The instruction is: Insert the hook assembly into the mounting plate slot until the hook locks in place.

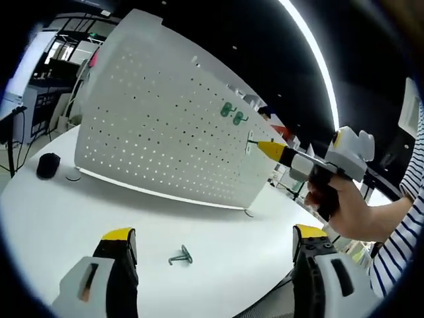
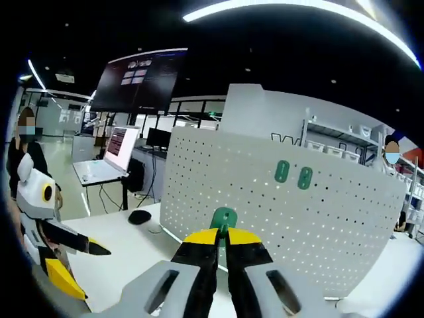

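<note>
Green plastic marked the hook (image 2: 224, 217) pinched between the closed yellow-tipped fingers of the right gripper (image 2: 223, 237). In the right gripper view its flat tab stood upright just past the fingertips, with the white perforated board (image 2: 331, 225) straight ahead. In the left gripper view that gripper (image 1: 268, 149) reached in from the right, its tips close against the board's face (image 1: 165, 132); whether the hook was already touching a hole could not be told. Two green hooks (image 1: 232, 114) were already hanging on the board a little above that spot.

The coming move looked to turn on this: the held hook lay directly ahead of the right fingers, its long axis roughly upright and parallel to the board, so a straight push into the holes seemed called for.

The left gripper (image 1: 215, 242) hung with its fingers spread wide and holding nothing, above a spare grey-green hook (image 1: 181, 256) lying flat on the white tabletop (image 1: 59, 212), well apart from the board.
</note>
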The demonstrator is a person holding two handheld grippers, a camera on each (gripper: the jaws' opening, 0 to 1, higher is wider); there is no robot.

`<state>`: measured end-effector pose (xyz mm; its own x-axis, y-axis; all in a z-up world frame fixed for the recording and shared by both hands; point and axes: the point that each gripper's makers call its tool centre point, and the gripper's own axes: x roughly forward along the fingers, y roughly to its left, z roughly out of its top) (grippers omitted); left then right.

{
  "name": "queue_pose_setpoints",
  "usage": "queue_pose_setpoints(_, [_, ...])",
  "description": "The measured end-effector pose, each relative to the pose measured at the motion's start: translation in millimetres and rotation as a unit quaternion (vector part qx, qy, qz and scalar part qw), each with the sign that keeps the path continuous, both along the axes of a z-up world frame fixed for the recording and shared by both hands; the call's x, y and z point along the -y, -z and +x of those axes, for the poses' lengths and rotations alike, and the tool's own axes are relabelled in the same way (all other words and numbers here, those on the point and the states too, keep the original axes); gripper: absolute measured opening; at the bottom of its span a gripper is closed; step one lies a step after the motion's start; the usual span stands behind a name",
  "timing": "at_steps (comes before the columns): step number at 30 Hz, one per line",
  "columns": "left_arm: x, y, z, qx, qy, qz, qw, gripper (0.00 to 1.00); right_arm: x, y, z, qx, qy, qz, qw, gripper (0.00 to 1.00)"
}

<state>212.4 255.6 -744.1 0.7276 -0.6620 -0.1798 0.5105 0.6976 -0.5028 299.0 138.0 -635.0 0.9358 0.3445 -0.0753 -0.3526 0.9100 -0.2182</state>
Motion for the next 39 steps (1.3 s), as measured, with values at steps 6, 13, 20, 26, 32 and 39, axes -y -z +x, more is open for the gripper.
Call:
queue_pose_setpoints(6, [-1,1.4,0.4,-0.002,-0.003,0.003,1.0,1.0,22,-12.8,19,0.021,0.036,0.009,0.9991,0.0])
queue_pose_setpoints(13, [2,2.5,-1.6,-0.003,0.005,0.007,1.0,1.0,42,-27.4,41,0.039,0.065,0.014,0.9971,0.0])
queue_pose_setpoints(20, [3,4.0,-2.4,-0.008,0.008,0.007,0.9999,0.99,60,-33.2,57,0.05,0.088,0.014,0.9948,0.0])
queue_pose_setpoints(26, [5,7.4,-3.8,-0.014,0.013,0.014,0.9997,0.98,77,-41.9,77,0.06,0.106,0.009,0.9925,0.0])
queue_pose_setpoints(32, [5,8.4,-4.1,-0.017,0.015,0.013,0.9996,0.97,92,-53.0,90,0.077,0.123,0.001,0.9894,0.0])
queue_pose_setpoints(39, [7,10.7,-4.8,-0.024,0.022,0.011,0.9994,0.95,108,-61.3,105,0.088,0.138,-0.004,0.9865,0.0])
